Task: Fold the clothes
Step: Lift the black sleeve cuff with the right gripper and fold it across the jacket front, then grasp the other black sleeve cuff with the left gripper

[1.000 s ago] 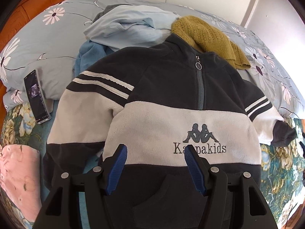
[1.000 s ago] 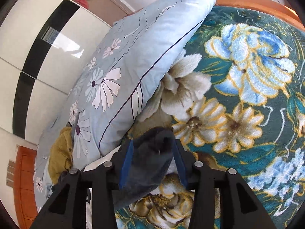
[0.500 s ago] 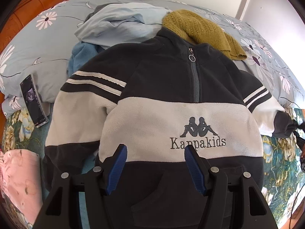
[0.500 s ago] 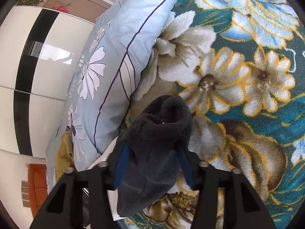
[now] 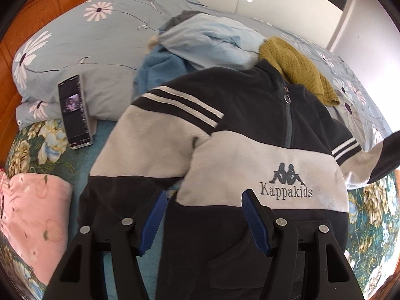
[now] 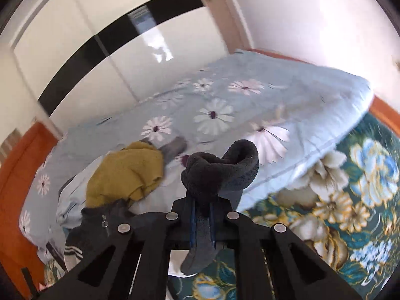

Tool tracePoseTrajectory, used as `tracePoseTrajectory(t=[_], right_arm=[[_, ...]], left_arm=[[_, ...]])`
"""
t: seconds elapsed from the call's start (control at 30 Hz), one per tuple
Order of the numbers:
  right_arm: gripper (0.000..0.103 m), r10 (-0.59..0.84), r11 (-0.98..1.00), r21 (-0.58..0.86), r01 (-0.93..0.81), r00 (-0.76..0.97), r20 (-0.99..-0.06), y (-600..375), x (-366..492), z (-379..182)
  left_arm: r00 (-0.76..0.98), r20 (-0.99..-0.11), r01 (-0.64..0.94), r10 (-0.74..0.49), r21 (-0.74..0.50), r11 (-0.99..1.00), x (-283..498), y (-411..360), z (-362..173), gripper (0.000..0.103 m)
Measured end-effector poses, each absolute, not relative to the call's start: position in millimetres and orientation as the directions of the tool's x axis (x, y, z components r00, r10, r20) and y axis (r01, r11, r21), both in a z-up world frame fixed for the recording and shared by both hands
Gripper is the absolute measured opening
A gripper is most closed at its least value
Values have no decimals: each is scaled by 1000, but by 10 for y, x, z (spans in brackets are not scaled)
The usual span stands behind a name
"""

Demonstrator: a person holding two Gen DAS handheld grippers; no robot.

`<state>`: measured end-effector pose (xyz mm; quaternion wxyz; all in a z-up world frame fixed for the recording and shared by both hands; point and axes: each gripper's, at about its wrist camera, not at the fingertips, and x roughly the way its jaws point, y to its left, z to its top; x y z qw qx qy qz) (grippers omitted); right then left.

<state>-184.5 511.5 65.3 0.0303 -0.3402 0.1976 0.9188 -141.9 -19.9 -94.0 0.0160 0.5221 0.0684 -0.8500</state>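
While the bed (image 5: 45,155) is carrying everything, the quilt (image 5: 75,50) is lying bunched along its far side. The fleece (image 5: 250,130) is lying face up on the bed, its collar touching the yellow knit (image 5: 297,67). The left gripper (image 5: 202,200) is hanging wide apart over the hem, gripping nothing. The right gripper (image 6: 202,206), its jaws just closing, is pinching the dark cuff (image 6: 222,170) above the bed.
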Motion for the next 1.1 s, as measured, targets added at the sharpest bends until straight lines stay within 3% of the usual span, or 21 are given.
tracePoseTrajectory(t=[0.2,0.53,0.9,0.97,1.03,1.1], right_arm=[[9,-162,-976,215,27,-746,-645,3482,-2306,665],[9,-291,-956,206,208,-592,-752,1478,-2576,-425],[13,-248,-946,124,299,-422,-872,615,-2556,-1360],[20,-265,-936,138,324,-392,-881,587,-2544,-1393],[48,-297,-919,162,358,-364,-883,562,-2502,-1372],[49,-331,-903,176,391,-374,-867,575,-2398,-1229]], left_arm=[[-476,-878,160,47,-139,-977,-1336,-664,-902,67],[-477,-878,234,36,-167,-958,-1280,-1377,-1072,67],[-424,-905,337,35,-194,-921,-1148,-1975,-1373,67],[-413,-910,358,43,-206,-911,-1113,-2026,-1406,67],[-403,-914,378,54,-220,-900,-1071,-2066,-1440,67],[-385,-921,404,64,-231,-885,-1012,-2096,-1479,67]])
